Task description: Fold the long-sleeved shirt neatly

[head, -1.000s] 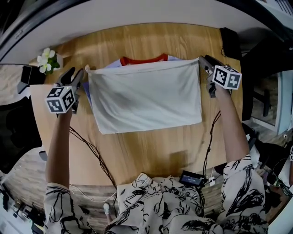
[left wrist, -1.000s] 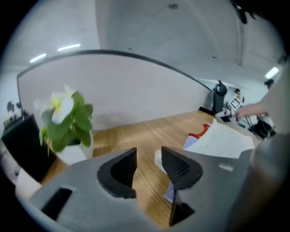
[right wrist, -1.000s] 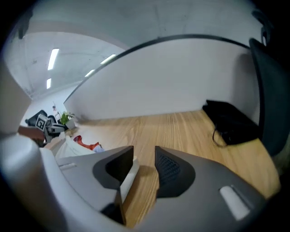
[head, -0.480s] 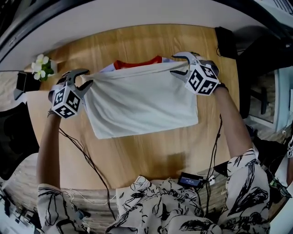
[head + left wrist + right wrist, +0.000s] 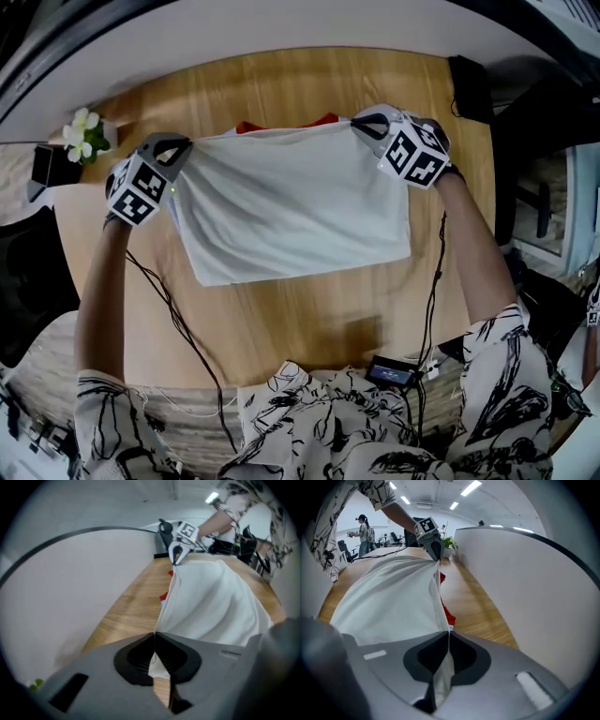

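Note:
The white long-sleeved shirt (image 5: 291,202) with a red collar (image 5: 323,120) lies partly folded on the wooden table (image 5: 309,319). My left gripper (image 5: 180,145) has just closed and is shut on the shirt's far left corner; white cloth (image 5: 157,665) is pinched between its jaws. My right gripper (image 5: 361,127) has also just closed and is shut on the far right corner, with cloth (image 5: 443,667) running through its jaws. The far edge of the shirt (image 5: 206,597) stretches taut between the two grippers. In each gripper view the other gripper shows across the cloth.
A small pot of white flowers (image 5: 82,133) stands at the table's far left. A dark box (image 5: 467,86) sits at the far right corner. Cables (image 5: 183,328) trail over the near table edge beside a small black device (image 5: 392,371). A curved white wall (image 5: 525,583) borders the table.
Both grippers rolled and moved inward onto the shirt's far corners, then closed on the cloth. The shirt's far edge now covers most of the red collar.

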Available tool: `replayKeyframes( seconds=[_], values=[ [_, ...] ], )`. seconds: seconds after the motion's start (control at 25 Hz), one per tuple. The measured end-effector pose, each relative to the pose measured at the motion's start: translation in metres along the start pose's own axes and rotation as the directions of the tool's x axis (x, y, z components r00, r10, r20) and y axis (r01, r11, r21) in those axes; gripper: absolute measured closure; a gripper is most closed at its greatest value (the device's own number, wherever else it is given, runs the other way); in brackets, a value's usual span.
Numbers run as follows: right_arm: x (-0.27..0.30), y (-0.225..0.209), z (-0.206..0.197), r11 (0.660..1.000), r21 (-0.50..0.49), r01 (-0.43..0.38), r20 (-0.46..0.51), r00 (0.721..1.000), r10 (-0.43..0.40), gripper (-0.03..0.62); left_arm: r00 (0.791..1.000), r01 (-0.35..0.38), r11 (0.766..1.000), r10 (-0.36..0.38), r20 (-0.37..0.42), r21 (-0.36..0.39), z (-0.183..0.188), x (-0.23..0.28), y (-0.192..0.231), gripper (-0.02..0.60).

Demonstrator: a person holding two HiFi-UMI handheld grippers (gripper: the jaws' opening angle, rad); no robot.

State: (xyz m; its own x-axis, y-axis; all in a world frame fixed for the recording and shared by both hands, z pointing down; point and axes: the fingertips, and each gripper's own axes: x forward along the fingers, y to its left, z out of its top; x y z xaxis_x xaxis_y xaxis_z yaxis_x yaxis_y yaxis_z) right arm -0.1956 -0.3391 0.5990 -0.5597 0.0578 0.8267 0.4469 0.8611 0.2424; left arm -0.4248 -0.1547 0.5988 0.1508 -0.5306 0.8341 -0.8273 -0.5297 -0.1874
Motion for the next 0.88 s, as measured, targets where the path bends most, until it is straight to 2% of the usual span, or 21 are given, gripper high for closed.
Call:
replayKeyframes(
  seconds=[0.04, 0.12, 0.24, 0.28, 0.32, 0.36, 0.4, 0.48, 0.52, 0.6, 0.72, 0.88],
  values=[
    [0.001, -0.002, -0.001, 0.999, 0.033, 0.003, 0.003, 1.000, -0.004, 0.572, 1.000, 0.011, 0.997, -0.011, 0.004, -0.074, -0.001, 0.001, 0.003, 0.563],
    [0.004, -0.008, -0.005, 0.992, 0.125, 0.018, 0.008, 1.000, -0.019, 0.566, 0.999, 0.032, 0.977, -0.032, 0.003, -0.211, -0.006, 0.006, 0.008, 0.560],
    [0.007, -0.021, -0.013, 0.947, 0.316, 0.050, 0.017, 0.998, -0.058, 0.535, 1.000, 0.002, 0.939, -0.008, -0.014, -0.344, -0.015, 0.012, 0.017, 0.532],
    [0.008, -0.025, -0.017, 0.927, 0.368, 0.070, 0.006, 0.997, -0.078, 0.514, 0.999, -0.036, 0.930, 0.028, -0.026, -0.366, -0.017, 0.013, 0.022, 0.506],
    [0.008, -0.030, -0.023, 0.910, 0.401, 0.107, -0.021, 0.994, -0.108, 0.514, 0.996, -0.087, 0.920, 0.077, -0.042, -0.381, -0.019, 0.013, 0.028, 0.453],
    [0.006, -0.036, -0.030, 0.894, 0.418, 0.163, -0.057, 0.987, -0.153, 0.522, 0.990, -0.142, 0.907, 0.129, -0.058, -0.397, -0.022, 0.011, 0.035, 0.401],
    [0.002, -0.045, -0.037, 0.872, 0.432, 0.229, -0.091, 0.973, -0.210, 0.525, 0.981, -0.193, 0.890, 0.179, -0.074, -0.413, -0.023, 0.009, 0.040, 0.378],
    [-0.010, -0.061, -0.047, 0.805, 0.487, 0.340, -0.119, 0.939, -0.324, 0.498, 0.957, -0.285, 0.853, 0.276, -0.085, -0.437, -0.024, 0.000, 0.050, 0.370],
    [-0.017, -0.067, -0.049, 0.768, 0.526, 0.366, -0.111, 0.924, -0.365, 0.484, 0.943, -0.322, 0.835, 0.323, -0.076, -0.445, -0.024, -0.007, 0.054, 0.373],
    [-0.034, -0.069, -0.044, 0.720, 0.587, 0.369, -0.069, 0.910, -0.410, 0.444, 0.921, -0.359, 0.810, 0.387, -0.037, -0.464, -0.023, -0.024, 0.056, 0.374],
    [-0.064, -0.052, -0.031, 0.712, 0.614, 0.342, -0.007, 0.904, -0.428, 0.408, 0.907, -0.340, 0.798, 0.418, 0.052, -0.498, -0.013, -0.058, 0.039, 0.373],
    [-0.116, -0.013, -0.018, 0.690, 0.654, 0.311, 0.073, 0.881, -0.467, 0.385, 0.870, -0.344, 0.785, 0.473, 0.140, -0.516, -0.007, -0.113, -0.011, 0.371]
  ],
)
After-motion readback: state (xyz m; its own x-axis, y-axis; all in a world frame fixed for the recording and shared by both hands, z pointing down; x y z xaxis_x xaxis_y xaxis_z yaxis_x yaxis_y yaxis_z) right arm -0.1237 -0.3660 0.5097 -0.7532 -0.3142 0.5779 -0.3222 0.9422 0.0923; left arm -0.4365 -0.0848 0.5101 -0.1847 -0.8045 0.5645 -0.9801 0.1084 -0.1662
